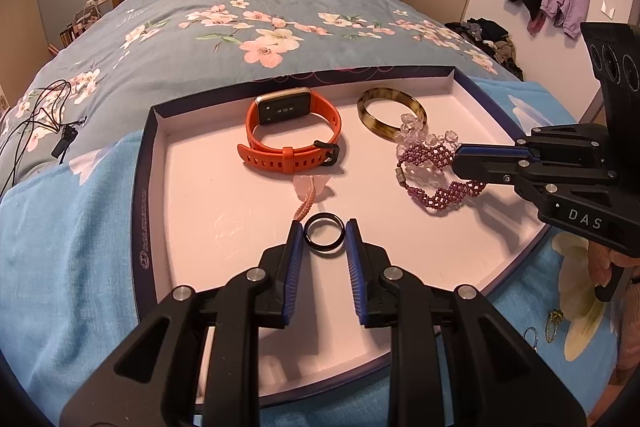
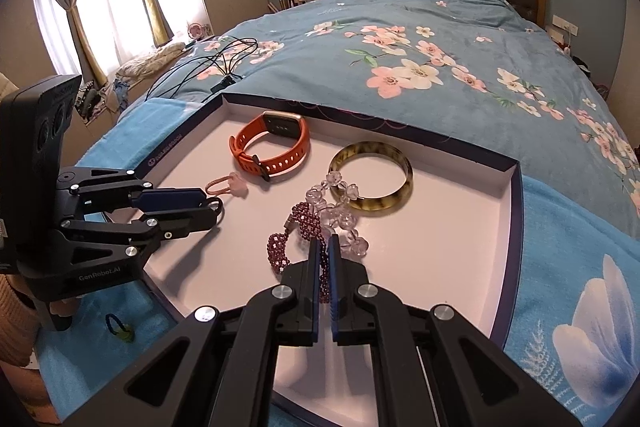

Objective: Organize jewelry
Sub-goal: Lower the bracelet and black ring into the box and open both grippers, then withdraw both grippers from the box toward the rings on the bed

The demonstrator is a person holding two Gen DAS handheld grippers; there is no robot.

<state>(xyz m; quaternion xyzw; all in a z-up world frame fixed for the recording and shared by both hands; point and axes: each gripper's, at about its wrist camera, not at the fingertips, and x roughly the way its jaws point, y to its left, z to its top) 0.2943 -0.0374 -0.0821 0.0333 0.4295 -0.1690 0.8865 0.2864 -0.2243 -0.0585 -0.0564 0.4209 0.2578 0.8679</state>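
A white tray with a dark blue rim (image 1: 142, 187) (image 2: 516, 227) lies on the bed. Low over its near part, my left gripper (image 1: 324, 225) (image 2: 212, 205) is shut on a small black ring (image 1: 325, 254) (image 2: 221, 206). My right gripper (image 2: 324, 239) (image 1: 456, 159) is shut on a purple beaded bracelet (image 2: 280, 251) (image 1: 428, 155), which trails onto the tray floor. In the tray lie an orange watch (image 1: 292, 135) (image 2: 276, 151), an amber bangle (image 1: 390, 117) (image 2: 372, 179), a clear crystal bead bracelet (image 1: 412, 131) (image 2: 340, 203) and a pink cord charm (image 1: 310, 191) (image 2: 228, 185).
The tray sits on a blue blanket over a floral duvet (image 2: 400, 59). Black cables (image 1: 40, 115) (image 2: 216, 63) lie on the bed to the tray's left. Small trinkets (image 1: 554, 323) and a blue-green loop (image 2: 120, 331) rest on the blanket beside the tray's near edge.
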